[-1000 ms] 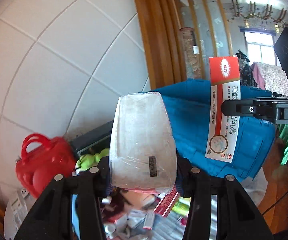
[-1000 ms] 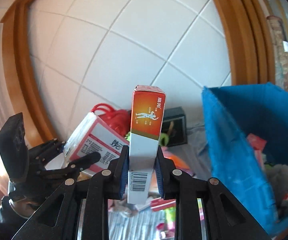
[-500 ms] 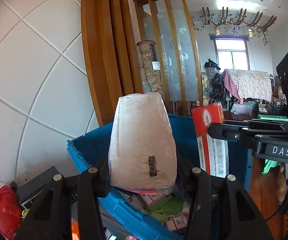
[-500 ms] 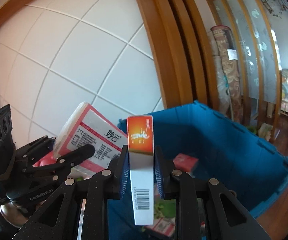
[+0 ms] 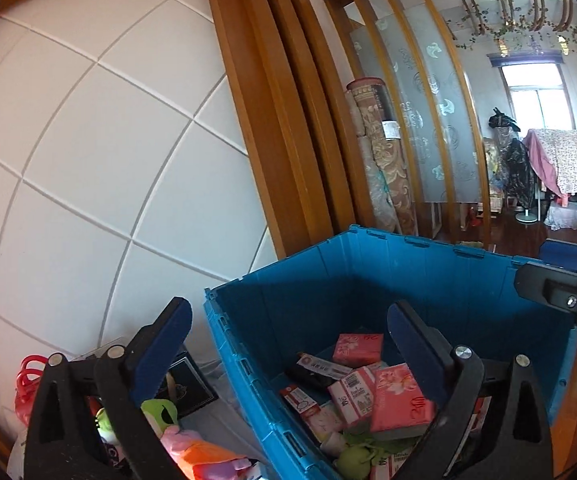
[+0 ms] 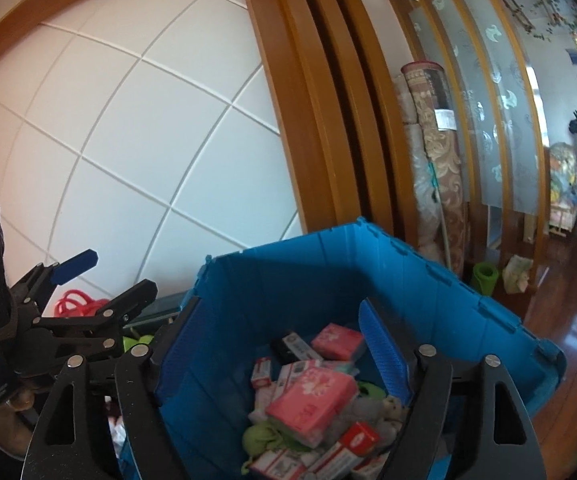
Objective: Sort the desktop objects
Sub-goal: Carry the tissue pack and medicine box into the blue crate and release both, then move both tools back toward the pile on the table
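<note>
A blue plastic crate [image 5: 368, 276] [image 6: 288, 276] holds several small boxes and tissue packs. A pink tissue pack [image 5: 398, 402] [image 6: 312, 398] lies on top of the pile, and a red-and-white medicine box [image 6: 358, 438] lies near it. My left gripper [image 5: 288, 352] is open and empty, straddling the crate's left wall. My right gripper [image 6: 284, 344] is open and empty above the crate's inside. The left gripper also shows at the left of the right wrist view [image 6: 100, 280], jaws apart.
Left of the crate are a red handbag [image 5: 28, 376] [image 6: 78, 304], a dark box [image 5: 188, 384], a green toy [image 5: 160, 412] and orange and pink items [image 5: 204, 452]. A white tiled wall and a wooden frame [image 5: 272, 120] stand behind. Rolled carpets [image 5: 384, 160] lean beyond the crate.
Both grippers opened. The tissue pack left my left gripper and the tall medicine box left my right gripper; both now lie in the crate. The views tilted down toward the crate.
</note>
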Demonstrator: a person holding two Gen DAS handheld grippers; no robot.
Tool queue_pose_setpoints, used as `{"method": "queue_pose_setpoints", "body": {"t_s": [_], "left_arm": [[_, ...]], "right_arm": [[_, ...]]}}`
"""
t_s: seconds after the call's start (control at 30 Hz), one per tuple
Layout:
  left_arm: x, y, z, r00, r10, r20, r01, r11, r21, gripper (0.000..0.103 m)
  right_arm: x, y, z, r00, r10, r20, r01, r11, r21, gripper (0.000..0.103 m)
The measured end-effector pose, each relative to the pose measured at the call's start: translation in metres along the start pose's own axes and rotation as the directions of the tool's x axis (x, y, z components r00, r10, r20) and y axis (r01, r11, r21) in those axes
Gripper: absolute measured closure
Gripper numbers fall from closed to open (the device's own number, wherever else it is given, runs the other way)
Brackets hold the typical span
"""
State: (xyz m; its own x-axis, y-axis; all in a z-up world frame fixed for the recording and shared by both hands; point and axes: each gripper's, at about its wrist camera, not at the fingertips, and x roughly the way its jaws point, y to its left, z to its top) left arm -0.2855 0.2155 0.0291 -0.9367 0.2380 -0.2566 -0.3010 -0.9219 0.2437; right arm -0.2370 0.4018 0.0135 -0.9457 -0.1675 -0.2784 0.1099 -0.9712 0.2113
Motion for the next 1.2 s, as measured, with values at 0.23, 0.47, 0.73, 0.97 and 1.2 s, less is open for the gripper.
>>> {"method": "queue_pose_setpoints", "body": {"t_s": [0.23, 0.47, 0.73, 0.97, 1.2], "left_arm": [[-0.018, 0.02, -0.026, 0.991, 0.131, -0.037, -0.133, 0.99, -0.052, 0.003], [-0.046, 0.063, -0.068, 0.967, 0.24, -0.085, -0.249, 0.961, -0.121, 0.003], [-0.09, 0.141, -0.155, 0.924, 0.331, -0.19, -0.364, 0.915, -0.174, 0.003], [-0.131, 0.231, -0.245, 0.85, 0.395, -0.348, -0.472, 0.864, -0.173, 0.003], [-0.146, 0.311, -0.303, 0.795, 0.423, -0.434, -0.542, 0.817, -0.195, 0.003]], "right_arm": [[-0.002, 0.023, -0.001, 0.995, 0.1, 0.014, -0.099, 0.995, -0.026, 0.014], [-0.002, 0.06, -0.006, 0.974, 0.228, 0.008, -0.227, 0.973, -0.042, 0.008], [0.009, 0.143, -0.026, 0.945, 0.323, -0.046, -0.326, 0.941, -0.092, 0.0], [0.037, 0.235, -0.065, 0.919, 0.36, -0.159, -0.376, 0.923, -0.083, 0.0], [0.063, 0.311, -0.112, 0.902, 0.358, -0.243, -0.384, 0.921, -0.068, 0.0]]}}
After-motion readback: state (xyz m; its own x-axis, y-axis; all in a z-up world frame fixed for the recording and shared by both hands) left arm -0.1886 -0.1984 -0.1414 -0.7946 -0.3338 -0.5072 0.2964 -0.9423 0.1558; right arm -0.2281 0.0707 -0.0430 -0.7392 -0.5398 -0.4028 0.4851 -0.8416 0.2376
